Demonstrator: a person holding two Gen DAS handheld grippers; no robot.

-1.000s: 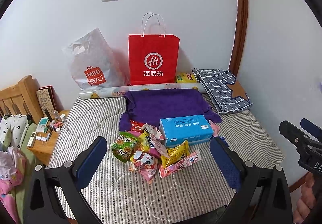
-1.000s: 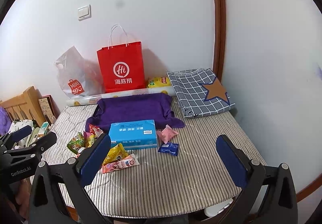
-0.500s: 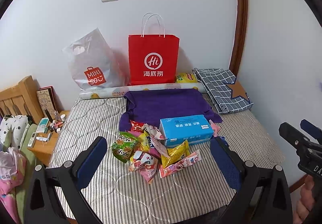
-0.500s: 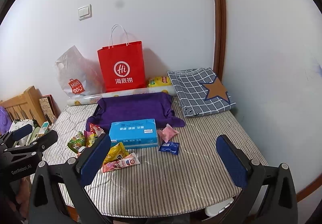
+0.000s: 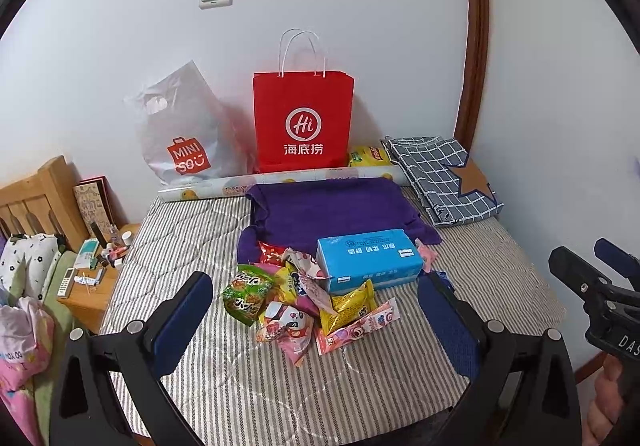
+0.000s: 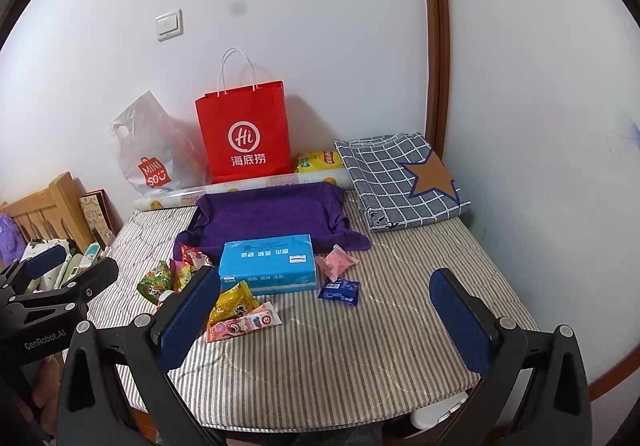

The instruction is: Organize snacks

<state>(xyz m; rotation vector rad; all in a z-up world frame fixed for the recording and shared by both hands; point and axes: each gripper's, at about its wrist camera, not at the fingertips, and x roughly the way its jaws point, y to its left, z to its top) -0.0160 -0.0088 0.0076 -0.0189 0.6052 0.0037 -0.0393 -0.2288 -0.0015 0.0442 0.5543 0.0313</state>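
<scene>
While both tools hang above the striped mattress [image 6: 360,358], the left gripper [image 5: 316,326] and right gripper [image 6: 324,322] stand released and empty. Judgement: single out one loose packet at the pile's edge and close on its crimped end. The snack pile [image 5: 296,294] lies centre frame, between the left fingers and touching the blue tissue box [image 5: 370,260]; a blue sachet [image 6: 339,290] sits apart.

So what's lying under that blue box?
The blue box overlaps the purple cloth at its back edge and a yellow snack packet in front. Anything beneath its middle is hidden.
</scene>
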